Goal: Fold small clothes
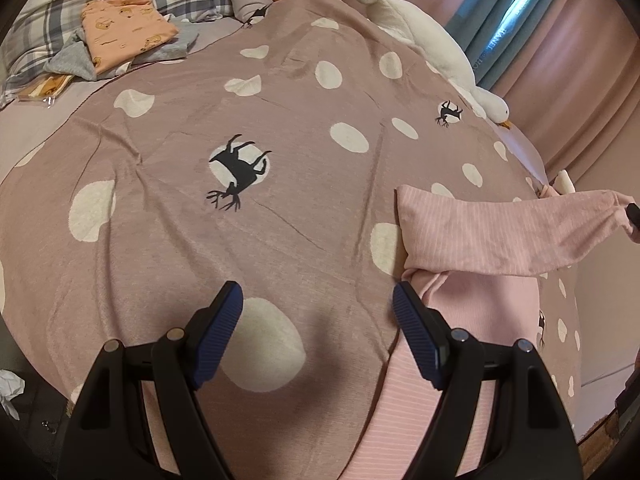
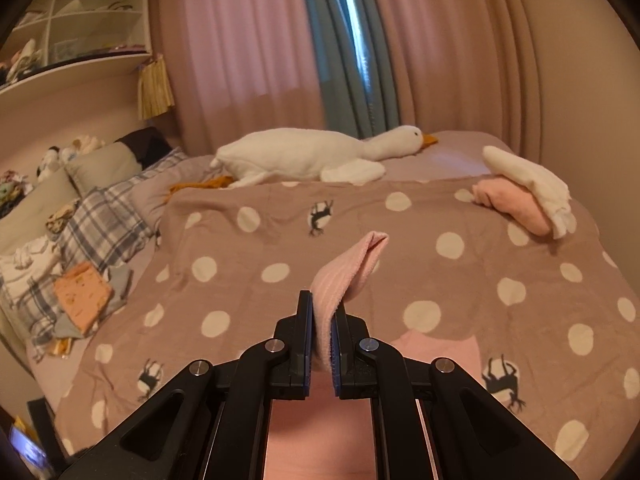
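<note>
- Pinching the ribbed pink garment (image 2: 347, 270) by one sleeve end, my right gripper (image 2: 322, 330) is clamped on it.
- My left gripper (image 1: 318, 308) hangs spread wide, holding nothing, over the spotted blanket (image 1: 280, 120).
- One soft sleeve (image 1: 520, 232) stretches sideways above the blanket; the body lies flat below.
- One plush goose (image 2: 312, 154) lies beyond.

I see a mauve bedspread (image 1: 280, 120) with white dots and black deer silhouettes covering the bed. A white plush goose (image 2: 312, 154) lies along its far edge, orange beak toward the pink curtains (image 2: 240, 40). A teal curtain (image 2: 340, 60) hangs between them. Plaid pillows (image 2: 100, 216) sit at the head of the bed, under a white shelf unit (image 2: 80, 16).
</note>
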Action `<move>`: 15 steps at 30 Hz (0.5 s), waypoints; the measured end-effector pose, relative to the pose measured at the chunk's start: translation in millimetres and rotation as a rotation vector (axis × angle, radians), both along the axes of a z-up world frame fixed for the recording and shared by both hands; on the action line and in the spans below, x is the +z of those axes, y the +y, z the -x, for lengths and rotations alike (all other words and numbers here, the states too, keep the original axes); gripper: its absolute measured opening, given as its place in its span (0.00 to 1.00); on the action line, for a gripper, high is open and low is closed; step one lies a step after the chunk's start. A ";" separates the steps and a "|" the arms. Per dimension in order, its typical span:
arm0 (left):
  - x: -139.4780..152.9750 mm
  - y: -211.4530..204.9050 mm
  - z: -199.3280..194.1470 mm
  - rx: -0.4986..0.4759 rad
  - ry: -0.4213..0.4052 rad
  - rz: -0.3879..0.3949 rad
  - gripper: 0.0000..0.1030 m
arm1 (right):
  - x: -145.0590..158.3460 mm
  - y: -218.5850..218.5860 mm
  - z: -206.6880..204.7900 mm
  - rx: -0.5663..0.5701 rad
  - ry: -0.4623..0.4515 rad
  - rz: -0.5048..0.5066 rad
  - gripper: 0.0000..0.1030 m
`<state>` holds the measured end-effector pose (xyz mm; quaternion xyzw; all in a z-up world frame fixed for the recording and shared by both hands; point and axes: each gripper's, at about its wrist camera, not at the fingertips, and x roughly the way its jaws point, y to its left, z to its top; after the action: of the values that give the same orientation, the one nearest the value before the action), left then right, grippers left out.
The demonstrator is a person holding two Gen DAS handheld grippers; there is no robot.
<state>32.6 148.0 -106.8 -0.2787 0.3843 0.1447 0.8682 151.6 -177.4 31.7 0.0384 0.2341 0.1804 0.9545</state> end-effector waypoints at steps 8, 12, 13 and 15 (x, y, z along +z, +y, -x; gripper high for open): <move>2.9 -13.3 -11.7 -0.044 0.010 -0.011 0.76 | -9.8 -21.7 -6.8 -0.044 0.031 -0.010 0.09; 4.1 -18.5 -17.9 -0.061 0.014 -0.016 0.76 | -14.5 -30.6 -10.0 -0.062 0.044 -0.010 0.09; 4.7 -19.8 -20.3 -0.067 0.014 -0.016 0.76 | -15.7 -32.2 -10.8 -0.064 0.048 -0.008 0.09; 5.9 -21.7 -23.7 -0.079 0.013 -0.016 0.76 | -18.7 -36.4 -13.1 -0.075 0.057 -0.006 0.09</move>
<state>56.3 126.3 -101.0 -0.2557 0.3995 0.1153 0.8728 164.6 -213.8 13.0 0.0549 0.2589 0.1442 0.9535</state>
